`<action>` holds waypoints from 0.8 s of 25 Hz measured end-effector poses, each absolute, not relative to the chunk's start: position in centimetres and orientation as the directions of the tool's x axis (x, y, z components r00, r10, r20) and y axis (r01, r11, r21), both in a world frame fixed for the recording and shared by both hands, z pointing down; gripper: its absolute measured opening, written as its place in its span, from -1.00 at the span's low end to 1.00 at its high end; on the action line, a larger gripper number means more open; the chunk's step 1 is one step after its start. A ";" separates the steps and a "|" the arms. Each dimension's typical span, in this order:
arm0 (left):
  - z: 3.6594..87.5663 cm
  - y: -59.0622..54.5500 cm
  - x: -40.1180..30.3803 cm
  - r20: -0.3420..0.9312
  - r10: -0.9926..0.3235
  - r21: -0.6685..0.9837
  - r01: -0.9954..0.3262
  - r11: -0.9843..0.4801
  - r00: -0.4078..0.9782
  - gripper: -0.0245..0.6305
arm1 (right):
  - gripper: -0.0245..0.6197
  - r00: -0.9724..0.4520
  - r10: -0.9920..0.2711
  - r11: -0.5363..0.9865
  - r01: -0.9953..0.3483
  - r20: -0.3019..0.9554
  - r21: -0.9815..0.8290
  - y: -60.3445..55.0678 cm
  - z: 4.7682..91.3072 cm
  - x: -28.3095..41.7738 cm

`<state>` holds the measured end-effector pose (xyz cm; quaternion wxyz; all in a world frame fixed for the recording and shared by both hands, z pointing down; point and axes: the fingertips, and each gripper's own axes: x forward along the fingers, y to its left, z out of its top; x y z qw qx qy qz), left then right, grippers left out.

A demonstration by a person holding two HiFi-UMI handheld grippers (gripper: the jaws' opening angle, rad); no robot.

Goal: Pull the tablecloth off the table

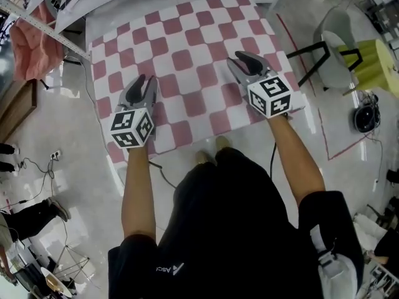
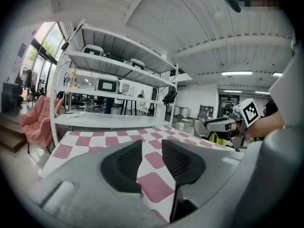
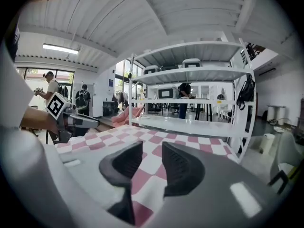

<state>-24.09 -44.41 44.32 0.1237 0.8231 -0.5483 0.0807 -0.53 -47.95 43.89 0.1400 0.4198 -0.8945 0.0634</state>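
A pink-and-white checked tablecloth (image 1: 187, 61) covers the table, and its near edge hangs over just ahead of the person's feet. My left gripper (image 1: 146, 85) hovers over the cloth's near left part, its jaws a narrow gap apart with nothing between the pads. My right gripper (image 1: 244, 61) is over the near right part, also slightly open and empty. In the left gripper view the gripper (image 2: 151, 148) points across the cloth (image 2: 118, 139), with the right gripper (image 2: 223, 122) off to the side. The right gripper view shows that gripper (image 3: 152, 148) above the cloth (image 3: 156, 139).
A white shelving rack (image 2: 114, 70) stands just beyond the table's far edge. A pink fabric (image 1: 34, 39) hangs at the left. A grey chair (image 1: 336, 55) and a yellow-green item (image 1: 380, 61) stand to the right. Cables lie on the glossy floor (image 1: 75, 167).
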 end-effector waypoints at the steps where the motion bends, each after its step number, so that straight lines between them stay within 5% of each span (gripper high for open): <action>1: 44.9 -45.0 -24.5 0.291 -0.884 0.113 -0.930 -0.349 0.367 -0.46 | -0.48 -0.601 -0.731 0.636 -0.772 0.324 0.004 -48.7 44.6 -0.3; 10: 51.4 -49.0 -27.7 0.520 -0.834 0.105 -0.983 -0.152 0.184 0.04 | 0.01 -0.474 -0.703 0.551 -0.834 0.530 -0.015 -54.9 52.2 4.0; 20: 58.5 -50.8 -30.0 0.746 -0.660 0.089 -0.995 -0.040 0.093 0.18 | 0.25 -0.362 -0.603 0.479 -0.877 0.711 -0.039 -58.8 58.8 6.5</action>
